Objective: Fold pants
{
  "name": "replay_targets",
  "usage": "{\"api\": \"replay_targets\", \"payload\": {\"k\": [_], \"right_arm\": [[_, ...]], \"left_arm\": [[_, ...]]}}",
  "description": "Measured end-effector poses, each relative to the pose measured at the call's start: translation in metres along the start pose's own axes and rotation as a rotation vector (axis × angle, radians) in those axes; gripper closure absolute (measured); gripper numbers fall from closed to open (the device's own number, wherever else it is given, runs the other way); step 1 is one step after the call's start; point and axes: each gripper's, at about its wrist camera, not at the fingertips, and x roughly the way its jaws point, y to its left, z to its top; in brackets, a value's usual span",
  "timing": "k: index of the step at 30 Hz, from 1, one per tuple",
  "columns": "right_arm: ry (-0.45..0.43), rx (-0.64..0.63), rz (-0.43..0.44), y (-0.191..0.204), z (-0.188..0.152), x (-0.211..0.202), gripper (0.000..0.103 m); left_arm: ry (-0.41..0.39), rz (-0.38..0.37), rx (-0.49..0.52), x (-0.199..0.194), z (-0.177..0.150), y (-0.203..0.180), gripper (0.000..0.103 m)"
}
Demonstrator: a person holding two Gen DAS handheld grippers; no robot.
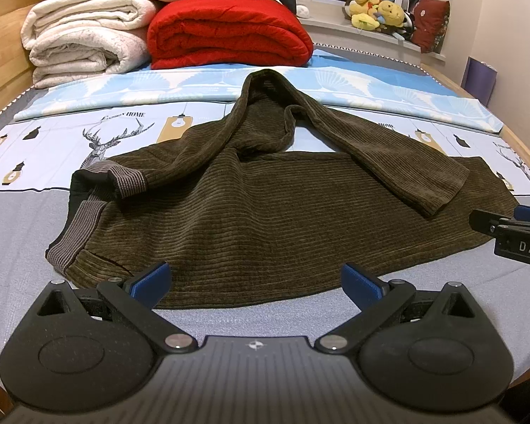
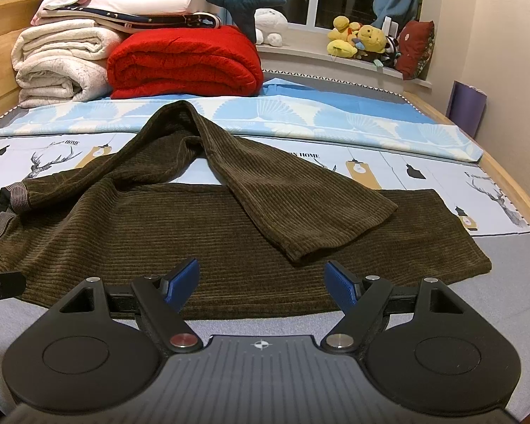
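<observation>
Two grippers poised at the pants' near edge

Left gripper [image 1: 254, 281] and right gripper [image 2: 263, 282] tilt downward, both spread wide, grasping nothing; one brown corduroy pants [image 2: 201, 243] lies ahead.

"HOME" on bedsheet [image 1: 135, 114]; "DAS" on right tongs [image 1: 508, 233]

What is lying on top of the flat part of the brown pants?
One leg of the pants is bent back over the flat part. The bed sheet under the pants is covered there.

Near bed edge [image 2: 512, 300] clear — folded blankets [image 2: 183, 63] block the far end.
</observation>
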Motion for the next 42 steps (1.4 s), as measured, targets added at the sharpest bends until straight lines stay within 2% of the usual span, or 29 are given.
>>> {"api": "replay_targets", "payload": {"k": [4,6,8,9,10,11,13,15,17,18,19,21,22,23,25,26,28,29,31,34,36,37,39,41,42], "right_arm": [[-0.006,0.009,-0.008,-0.001,0.003,-0.001,0.023],[-0.025,0.046,-0.028,-0.01,0.007,-0.002,0.023],[-0.059,0.117,-0.061,-0.032,0.013,-0.006,0.025],[-0.07,0.149,-0.076,-0.044,0.016,-0.007,0.025],[-0.078,0.172,-0.084,-0.058,0.018,-0.006,0.033],[-0.082,0.192,-0.088,-0.07,0.021,-0.004,0.049],[-0.089,0.263,-0.113,-0.102,0.025,0.001,0.061],[-0.089,0.374,-0.167,-0.14,0.025,0.011,0.061],[-0.055,0.471,-0.245,-0.178,0.02,0.029,0.06],[-0.031,0.499,-0.268,-0.192,0.017,0.038,0.06],[0.007,0.54,-0.282,-0.208,0.012,0.051,0.06],[0.108,0.633,-0.255,-0.233,0.002,0.077,0.053],[0.156,0.699,-0.231,-0.246,-0.006,0.09,0.049],[0.192,0.764,-0.215,-0.258,-0.015,0.101,0.047],[0.254,0.863,-0.22,-0.277,-0.028,0.122,0.044],[0.281,0.89,-0.234,-0.286,-0.033,0.132,0.042],[0.313,0.894,-0.257,-0.293,-0.038,0.147,0.04],[0.33,0.887,-0.27,-0.296,-0.04,0.154,0.038],[0.361,0.883,-0.288,-0.301,-0.042,0.168,0.035],[0.353,0.851,-0.31,-0.299,-0.033,0.181,0.023],[0.352,0.811,-0.338,-0.297,-0.029,0.186,0.024],[0.348,0.8,-0.351,-0.297,-0.028,0.189,0.025],[0.331,0.778,-0.385,-0.297,-0.026,0.191,0.041],[0.312,0.769,-0.401,-0.299,-0.024,0.19,0.076],[0.304,0.787,-0.401,-0.302,-0.025,0.189,0.081]], "left_arm": [[-0.015,0.003,0.0,-0.002,0.0,-0.001,0.002],[-0.072,0.013,0.017,-0.011,0.002,0.0,0.02],[-0.101,-0.002,0.055,-0.019,0.009,0.004,0.058],[-0.11,-0.016,0.067,-0.021,0.015,0.008,0.065],[-0.121,-0.025,0.088,-0.022,0.023,0.015,0.073],[-0.13,-0.02,0.11,-0.021,0.03,0.021,0.075],[-0.143,0.006,0.143,-0.013,0.047,0.042,0.075],[-0.123,0.017,0.119,0.005,0.057,0.07,0.074],[-0.085,0.051,0.037,0.03,0.057,0.104,0.074],[-0.047,0.069,-0.011,0.043,0.055,0.119,0.073],[0.028,0.085,-0.073,0.058,0.056,0.135,0.073],[0.08,0.092,-0.219,0.072,0.059,0.166,0.065],[0.097,0.102,-0.276,0.078,0.06,0.178,0.056],[0.111,0.113,-0.303,0.084,0.061,0.185,0.048],[0.141,0.144,-0.326,0.095,0.062,0.195,0.04],[0.157,0.159,-0.325,0.102,0.063,0.197,0.031],[0.183,0.173,-0.304,0.116,0.067,0.202,0.015],[0.194,0.188,-0.286,0.122,0.066,0.202,0.013],[0.23,0.22,-0.257,0.139,0.067,0.206,0.012],[0.29,0.249,-0.253,0.16,0.061,0.215,0.012],[0.318,0.245,-0.269,0.174,0.059,0.222,0.012],[0.336,0.236,-0.279,0.18,0.058,0.224,0.012],[0.358,0.216,-0.305,0.188,0.055,0.228,0.012],[0.347,0.204,-0.297,0.189,0.054,0.227,0.015],[0.344,0.203,-0.275,0.189,0.055,0.224,0.018]]}}
